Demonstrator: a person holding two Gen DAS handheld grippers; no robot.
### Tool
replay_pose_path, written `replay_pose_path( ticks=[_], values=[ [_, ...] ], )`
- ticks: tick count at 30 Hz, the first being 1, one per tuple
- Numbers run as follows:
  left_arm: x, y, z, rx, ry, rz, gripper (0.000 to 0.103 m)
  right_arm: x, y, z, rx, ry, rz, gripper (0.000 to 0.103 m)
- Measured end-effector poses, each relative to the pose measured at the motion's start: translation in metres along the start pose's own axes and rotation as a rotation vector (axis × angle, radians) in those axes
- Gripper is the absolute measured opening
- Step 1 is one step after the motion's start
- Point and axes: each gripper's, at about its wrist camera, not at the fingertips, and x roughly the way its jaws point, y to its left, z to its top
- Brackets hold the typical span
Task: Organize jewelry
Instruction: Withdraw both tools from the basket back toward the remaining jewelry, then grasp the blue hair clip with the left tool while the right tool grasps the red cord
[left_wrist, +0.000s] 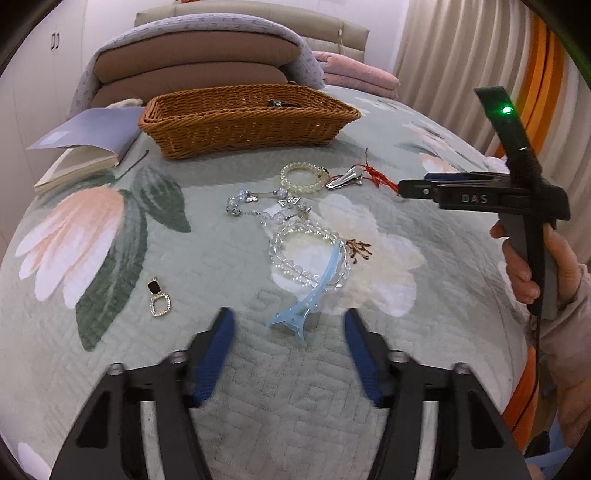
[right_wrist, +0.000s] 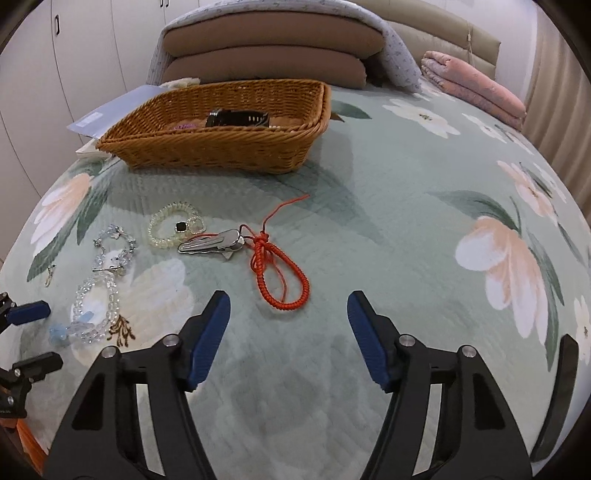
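Note:
Jewelry lies on a floral bedspread. In the left wrist view my left gripper (left_wrist: 288, 321) is open, just short of a light blue hair clip (left_wrist: 308, 299) that lies over a clear bead bracelet (left_wrist: 310, 254). Beyond are a crystal chain bracelet (left_wrist: 258, 206), a yellow bead bracelet (left_wrist: 301, 177), a silver clip (left_wrist: 345, 179) and a black-and-gold earring (left_wrist: 159, 297) at the left. In the right wrist view my right gripper (right_wrist: 288, 306) is open, just short of a red cord bracelet (right_wrist: 277, 273). A wicker basket (right_wrist: 221, 147) at the back holds a dark hair claw (right_wrist: 236, 118).
A book (left_wrist: 85, 147) lies left of the basket (left_wrist: 243, 122). Brown pillows (right_wrist: 266, 51) and a pink folded blanket (right_wrist: 476, 88) lie at the head of the bed. A second earring (right_wrist: 188, 225) rests on the yellow bracelet (right_wrist: 166, 225). Curtains hang at the right.

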Motion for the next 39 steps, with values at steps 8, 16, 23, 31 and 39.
replay_pose_path(
  ticks=[8,16,23,31,39],
  values=[
    [0.004,0.002,0.004,-0.012,0.006,-0.002,0.035,0.016,-0.005,0.007,0.029,0.001,0.005,0.055],
    [0.007,-0.002,0.007,-0.008,0.014,0.004,0.033,0.034,0.0,0.012,0.01,0.026,0.015,0.031],
    [0.007,-0.007,0.007,-0.003,0.008,0.006,0.019,0.031,0.005,0.012,-0.013,0.01,0.022,0.007],
    [-0.005,-0.007,0.009,-0.014,-0.036,-0.017,0.019,0.008,-0.004,0.009,0.018,-0.033,0.036,0.006],
    [-0.019,-0.001,0.014,-0.03,-0.079,-0.027,0.018,-0.014,-0.002,0.009,0.008,-0.056,0.05,0.006]
  ],
)
